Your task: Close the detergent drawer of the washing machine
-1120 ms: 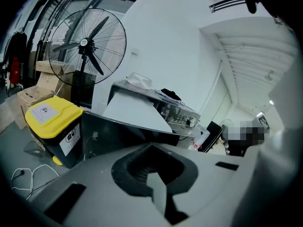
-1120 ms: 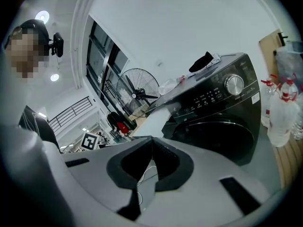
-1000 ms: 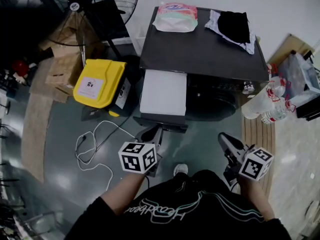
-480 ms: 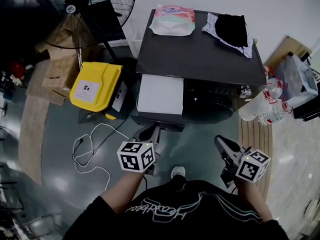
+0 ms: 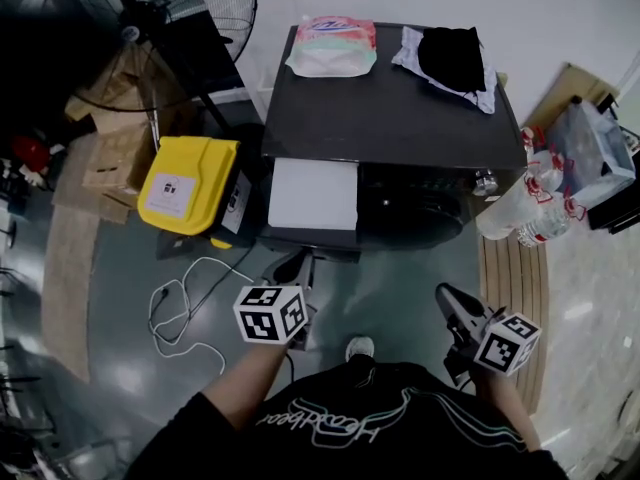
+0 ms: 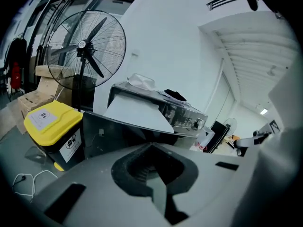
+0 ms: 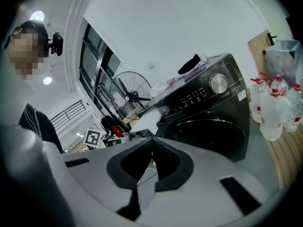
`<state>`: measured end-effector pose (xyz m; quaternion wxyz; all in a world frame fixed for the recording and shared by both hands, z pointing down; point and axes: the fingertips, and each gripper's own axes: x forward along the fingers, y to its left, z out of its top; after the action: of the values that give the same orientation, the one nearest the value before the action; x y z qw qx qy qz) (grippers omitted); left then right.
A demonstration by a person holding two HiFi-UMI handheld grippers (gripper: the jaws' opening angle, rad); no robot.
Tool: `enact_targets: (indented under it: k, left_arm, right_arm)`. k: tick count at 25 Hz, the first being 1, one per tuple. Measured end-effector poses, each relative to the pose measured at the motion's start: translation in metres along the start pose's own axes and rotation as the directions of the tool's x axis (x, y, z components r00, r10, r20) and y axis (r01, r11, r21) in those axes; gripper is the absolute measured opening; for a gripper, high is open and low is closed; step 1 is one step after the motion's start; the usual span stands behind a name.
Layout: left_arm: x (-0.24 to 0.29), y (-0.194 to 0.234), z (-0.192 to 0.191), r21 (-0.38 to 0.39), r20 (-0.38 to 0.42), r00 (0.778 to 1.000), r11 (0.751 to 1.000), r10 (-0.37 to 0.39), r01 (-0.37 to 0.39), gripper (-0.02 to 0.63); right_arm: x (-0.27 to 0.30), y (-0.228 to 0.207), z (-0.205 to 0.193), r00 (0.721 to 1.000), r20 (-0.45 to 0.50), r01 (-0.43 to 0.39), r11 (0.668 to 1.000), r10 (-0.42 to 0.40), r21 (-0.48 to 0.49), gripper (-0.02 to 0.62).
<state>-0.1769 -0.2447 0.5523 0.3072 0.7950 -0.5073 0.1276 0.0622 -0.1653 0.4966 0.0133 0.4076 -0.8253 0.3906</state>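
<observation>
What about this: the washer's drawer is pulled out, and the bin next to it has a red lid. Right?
Not quite: the head view shows the lid is yellow, not red. The drawer is pulled out of the washer, and the bin stands next to it.

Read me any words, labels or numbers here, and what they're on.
Nothing reads clearly.
White label on the yellow plastic bin: too small.
Print on the pink pouch atop the black washing machine: blurred.
Script on the person's black shirt: upside down, illegible.
</observation>
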Motion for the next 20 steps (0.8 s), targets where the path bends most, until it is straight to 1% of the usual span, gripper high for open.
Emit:
enact_targets:
  k: [2, 6, 13, 18, 20]
  left_arm:
    - [0.000, 0.000, 0.001, 0.003, 0.001, 1.000, 1.000, 0.000, 0.000, 0.021]
    - [0.008, 0.002, 0.012, 0.047, 0.023, 1.000, 0.999, 0.004, -0.005, 0.021]
    - [0.027, 0.005, 0.035, 0.071, 0.056, 0.998, 0.997, 0.005, -0.009, 0.021]
    - [0.042, 0.009, 0.046, 0.089, 0.065, 0.997, 0.996, 0.027, -0.033, 0.021]
    - [0.048, 0.012, 0.053, 0.085, 0.069, 0.997, 0.996, 0.036, -0.042, 0.021]
  right_arm:
    - [0.002, 0.001, 0.003, 1.000, 0.002, -0.001, 1.000, 0.001, -0.004, 0.028]
    - [0.010, 0.001, 0.010, 1.000, 0.004, -0.007, 1.000, 0.007, -0.013, 0.028]
    - [0.014, -0.002, 0.017, 1.000, 0.001, 0.000, 1.000, 0.000, -0.015, 0.028]
    - [0.014, -0.013, 0.020, 1.000, 0.009, 0.017, 1.000, -0.017, 0.002, 0.028]
    - [0.014, -0.014, 0.023, 1.000, 0.017, 0.019, 1.000, -0.019, 0.004, 0.028]
